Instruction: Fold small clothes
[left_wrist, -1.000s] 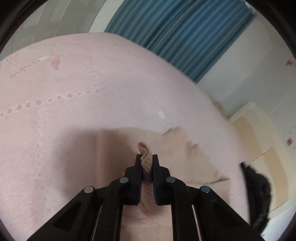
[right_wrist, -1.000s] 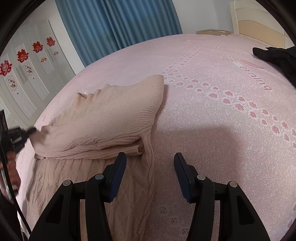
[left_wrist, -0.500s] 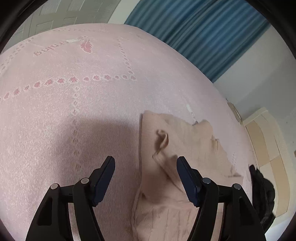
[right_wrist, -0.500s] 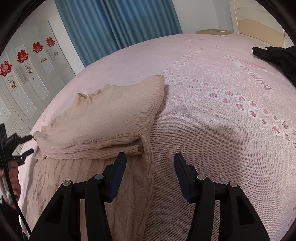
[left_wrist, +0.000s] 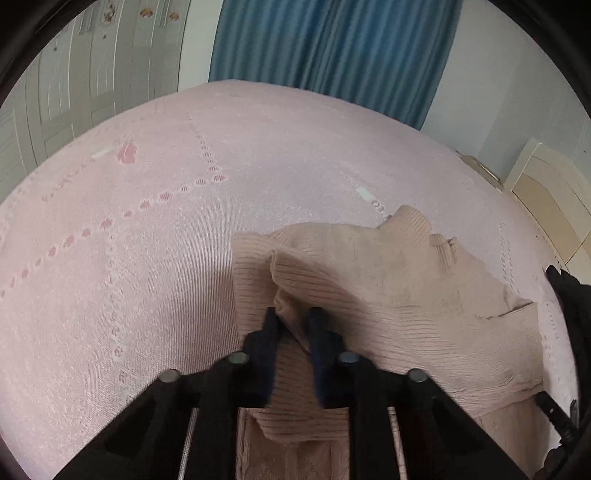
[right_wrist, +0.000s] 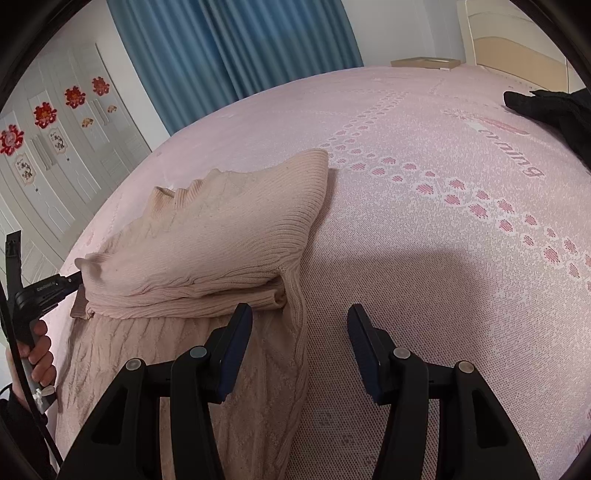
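Pinching a fold corner: left gripper (left_wrist: 293, 317) is clamped on the beige ribbed sweater (right_wrist: 229, 236), which lies part-folded on the pink bedspread (right_wrist: 424, 258). Right gripper (right_wrist: 300, 328) hangs half-open and empty over the cable-knit hem. Next, probably drag that corner across, keeping the soft stretchy knit flat. Black garment (right_wrist: 554, 107) lies beyond.

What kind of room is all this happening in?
Most likely a bedroom in a home. A beige knitted sweater lies on a wide bed with a pink patterned bedspread, blue curtains hang behind it, and white wardrobe doors carry red paper decorations.
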